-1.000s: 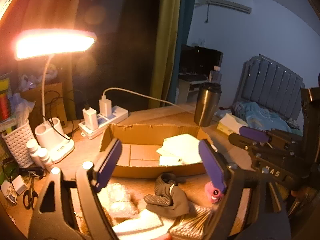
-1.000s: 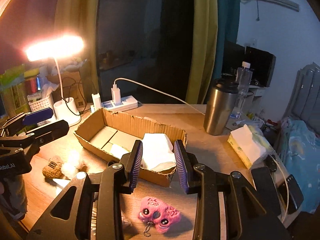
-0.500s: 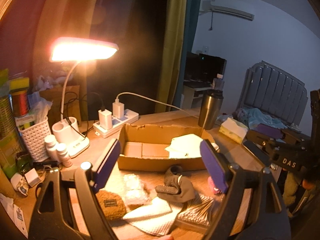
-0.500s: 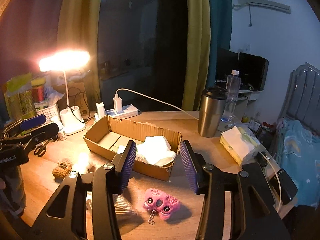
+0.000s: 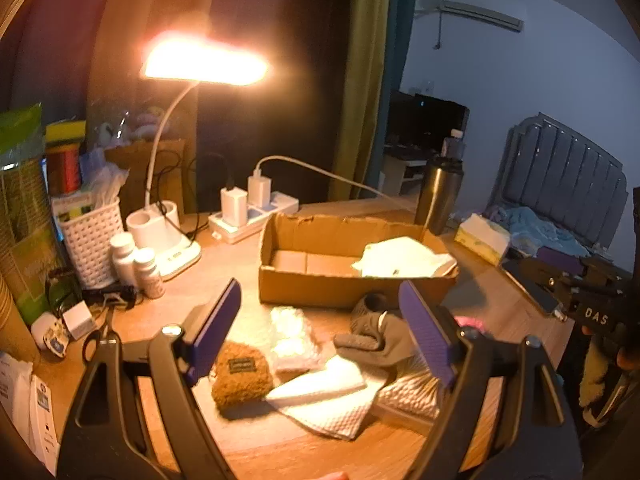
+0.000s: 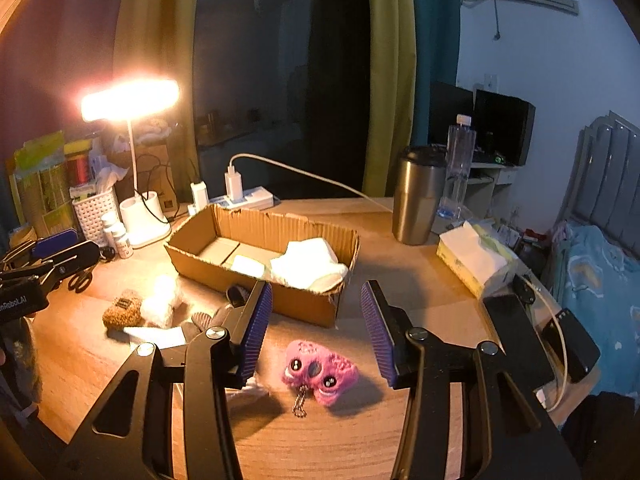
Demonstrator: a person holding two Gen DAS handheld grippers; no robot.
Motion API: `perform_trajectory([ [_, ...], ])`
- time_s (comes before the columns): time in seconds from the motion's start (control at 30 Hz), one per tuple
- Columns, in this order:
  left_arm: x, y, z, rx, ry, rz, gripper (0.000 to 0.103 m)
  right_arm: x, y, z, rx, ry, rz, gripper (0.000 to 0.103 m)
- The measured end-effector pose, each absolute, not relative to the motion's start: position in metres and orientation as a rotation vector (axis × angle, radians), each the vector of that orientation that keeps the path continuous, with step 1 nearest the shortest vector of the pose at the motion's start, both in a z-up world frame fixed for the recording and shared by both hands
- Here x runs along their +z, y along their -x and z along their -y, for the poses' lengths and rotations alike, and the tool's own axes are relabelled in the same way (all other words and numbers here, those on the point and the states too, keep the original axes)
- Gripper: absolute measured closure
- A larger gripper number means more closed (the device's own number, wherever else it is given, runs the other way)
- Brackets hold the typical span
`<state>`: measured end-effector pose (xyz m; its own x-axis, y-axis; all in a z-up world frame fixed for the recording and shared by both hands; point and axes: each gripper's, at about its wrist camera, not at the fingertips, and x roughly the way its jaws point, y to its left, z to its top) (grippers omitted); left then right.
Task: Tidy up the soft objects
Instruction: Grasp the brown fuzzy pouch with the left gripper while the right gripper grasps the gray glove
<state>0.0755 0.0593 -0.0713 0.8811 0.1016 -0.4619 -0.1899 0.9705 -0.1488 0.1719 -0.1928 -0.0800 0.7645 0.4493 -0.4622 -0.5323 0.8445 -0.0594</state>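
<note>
An open cardboard box [image 5: 348, 280] [image 6: 280, 304] sits mid-table with a folded white cloth [image 5: 404, 258] [image 6: 308, 264] inside. In front of it lie a brown fuzzy pouch [image 5: 242, 380] [image 6: 122, 314], a clear bubble bag [image 5: 292, 336], a grey glove [image 5: 380, 332], a white waffle cloth [image 5: 332, 400] and a pack of cotton swabs [image 5: 412, 392]. My left gripper [image 5: 320, 300] hangs open above this pile, touching nothing. A pink plush keychain [image 6: 318, 372] lies below my right gripper [image 6: 316, 300], which is open and holds nothing.
A lit desk lamp [image 5: 204, 64], a power strip [image 5: 256, 216], a white basket [image 5: 92, 232] and small bottles [image 5: 136, 260] stand at the back left, with scissors [image 5: 96, 336] nearby. A steel tumbler [image 6: 420, 196], a tissue box [image 6: 476, 260] and a phone [image 6: 516, 328] are on the right.
Both grippers have drawn back from the box, so more of the table shows. The brown pouch has come into the left view. The right jaws have spread wider.
</note>
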Motion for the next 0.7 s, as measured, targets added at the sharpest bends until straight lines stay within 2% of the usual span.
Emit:
perform_trajectory([
  [0.7,-0.134,-0.083,-0.121,0.239,0.277,-0.602,0.020,-0.122,-0.189,0.124,0.592,0.261,-0.571,0.053],
])
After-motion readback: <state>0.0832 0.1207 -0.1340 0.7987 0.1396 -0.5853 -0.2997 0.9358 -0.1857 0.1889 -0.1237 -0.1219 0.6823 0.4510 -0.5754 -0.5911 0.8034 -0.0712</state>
